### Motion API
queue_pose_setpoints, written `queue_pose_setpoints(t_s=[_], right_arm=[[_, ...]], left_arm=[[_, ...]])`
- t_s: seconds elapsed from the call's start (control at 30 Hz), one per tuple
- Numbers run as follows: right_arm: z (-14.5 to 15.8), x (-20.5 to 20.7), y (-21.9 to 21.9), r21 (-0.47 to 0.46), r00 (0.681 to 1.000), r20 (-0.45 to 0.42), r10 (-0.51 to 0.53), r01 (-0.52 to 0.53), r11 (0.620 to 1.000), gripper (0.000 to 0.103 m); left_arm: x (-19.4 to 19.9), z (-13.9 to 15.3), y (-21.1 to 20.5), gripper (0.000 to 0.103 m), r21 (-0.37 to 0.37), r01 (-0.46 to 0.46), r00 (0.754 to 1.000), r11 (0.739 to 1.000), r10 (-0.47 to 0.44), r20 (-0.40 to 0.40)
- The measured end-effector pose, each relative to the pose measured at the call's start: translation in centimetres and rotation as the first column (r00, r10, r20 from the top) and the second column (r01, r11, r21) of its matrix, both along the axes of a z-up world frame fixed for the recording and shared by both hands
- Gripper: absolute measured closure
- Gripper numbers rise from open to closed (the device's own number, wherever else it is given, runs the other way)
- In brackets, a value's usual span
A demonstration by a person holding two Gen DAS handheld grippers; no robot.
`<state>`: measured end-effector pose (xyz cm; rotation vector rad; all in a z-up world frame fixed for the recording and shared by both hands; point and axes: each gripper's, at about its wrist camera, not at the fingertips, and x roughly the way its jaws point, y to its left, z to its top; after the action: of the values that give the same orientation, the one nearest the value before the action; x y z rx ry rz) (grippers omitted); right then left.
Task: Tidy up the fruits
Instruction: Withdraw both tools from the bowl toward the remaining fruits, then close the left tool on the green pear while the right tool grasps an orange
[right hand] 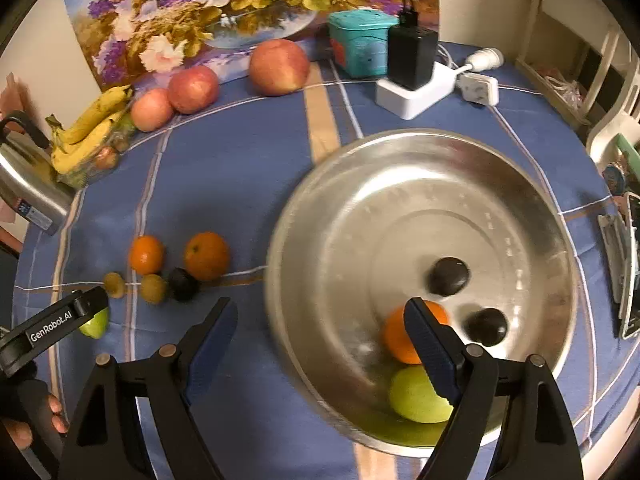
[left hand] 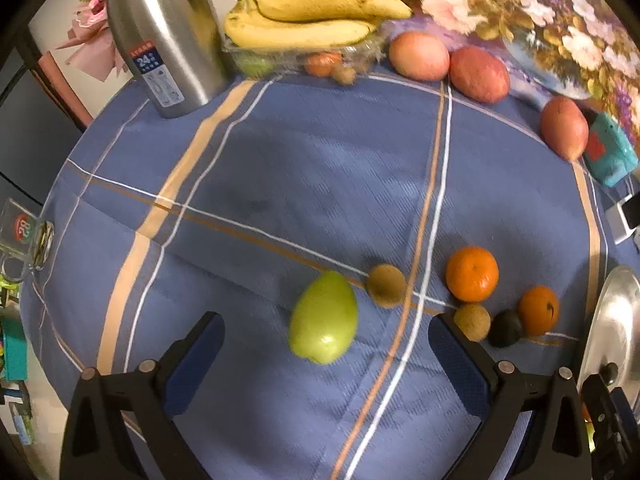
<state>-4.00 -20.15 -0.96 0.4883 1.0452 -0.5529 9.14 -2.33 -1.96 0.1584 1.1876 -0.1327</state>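
My left gripper (left hand: 326,334) is open, its jaws on either side of a green pear-shaped fruit (left hand: 323,318) lying on the blue cloth. Beside it lie two kiwis (left hand: 386,285), two oranges (left hand: 472,274) and a dark fruit (left hand: 506,328). My right gripper (right hand: 320,320) is open and empty over the near rim of a steel bowl (right hand: 520,184). The bowl holds an orange (right hand: 400,336), a green fruit (right hand: 414,396) and two dark fruits (right hand: 448,276). The left gripper (right hand: 60,322) shows in the right wrist view, over the green fruit (right hand: 96,326).
Three red apples (left hand: 418,56) line the back by a flower painting (left hand: 540,20). Bananas (left hand: 316,20) rest on a clear fruit box beside a steel thermos (left hand: 168,36). A teal box (right hand: 360,42), black charger (right hand: 412,56) and white power strip (right hand: 416,92) stand behind the bowl.
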Motion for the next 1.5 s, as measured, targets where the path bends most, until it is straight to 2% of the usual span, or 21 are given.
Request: queue_pose_setpoints(t_s=[0.3,0.47,0.53,0.63,0.83,0.9,0.97,1.07,1.17,1.33,1.43,1.5], right_arm=[[0.6,2.0,1.7,-0.013,0.998,0.050,0.048,-0.047,0.999,0.017],[0.8,3.3,2.5,-0.037,0.994,0.070,0.080,-0.078,0.996,0.017],[0.8,3.8,2.7,-0.039,0.992,0.081,0.099,-0.097,0.995,0.017],[0.8,4.6,3.2,-0.056,0.988,0.088,0.127,-0.122,0.991,0.017],[0.4,5.7,3.5,-0.045,0.984,0.101,0.144,-0.140,0.989,0.018],[0.1,6.2,3.5,-0.042,0.984,0.099,0.145,-0.141,0.989,0.020],[-0.1,6.6,3.4,-0.032,0.985,0.098,0.143,-0.141,0.990,0.029],[-0.7,7.0,3.1,-0.016,0.986,0.093,0.140,-0.139,0.990,0.033],[-1.2,7.4,2.8,-0.012,0.987,0.080,0.136,-0.136,0.991,0.043],[-2.2,8.1,2.4,0.009,0.989,0.059,0.135,-0.135,0.991,0.050],[-2.8,8.4,2.4,0.017,0.990,0.043,0.133,-0.134,0.991,0.052],[-3.0,8.6,2.3,0.025,0.990,0.041,0.135,-0.136,0.990,0.055]], left_arm=[[1.7,0.9,3.0,0.000,-0.027,-0.052,0.995,0.998,0.054,0.083],[2.9,1.4,4.7,0.000,-0.111,-0.090,0.991,0.990,0.100,0.086],[3.1,1.4,4.8,0.000,-0.114,-0.075,0.993,0.991,0.085,0.087],[3.2,1.0,4.5,0.000,-0.113,-0.029,0.997,0.993,0.037,0.066],[3.0,0.2,4.1,0.000,-0.150,-0.001,0.999,0.989,0.006,0.034],[2.9,-0.2,4.0,0.001,-0.155,0.001,1.000,0.988,0.002,0.018],[3.0,-0.8,3.8,0.001,-0.165,0.011,1.000,0.986,-0.013,-0.011],[3.0,-1.6,3.2,0.003,-0.149,0.035,0.998,0.988,-0.041,-0.036],[2.9,-2.2,2.6,0.013,-0.147,0.048,0.996,0.988,-0.058,-0.061],[2.8,-2.8,2.4,0.022,-0.180,0.056,0.993,0.982,-0.073,-0.092],[2.9,-2.7,2.3,0.032,-0.209,0.059,0.991,0.976,-0.082,-0.103],[2.8,-2.6,2.2,0.041,-0.223,0.066,0.990,0.973,-0.091,-0.105]])
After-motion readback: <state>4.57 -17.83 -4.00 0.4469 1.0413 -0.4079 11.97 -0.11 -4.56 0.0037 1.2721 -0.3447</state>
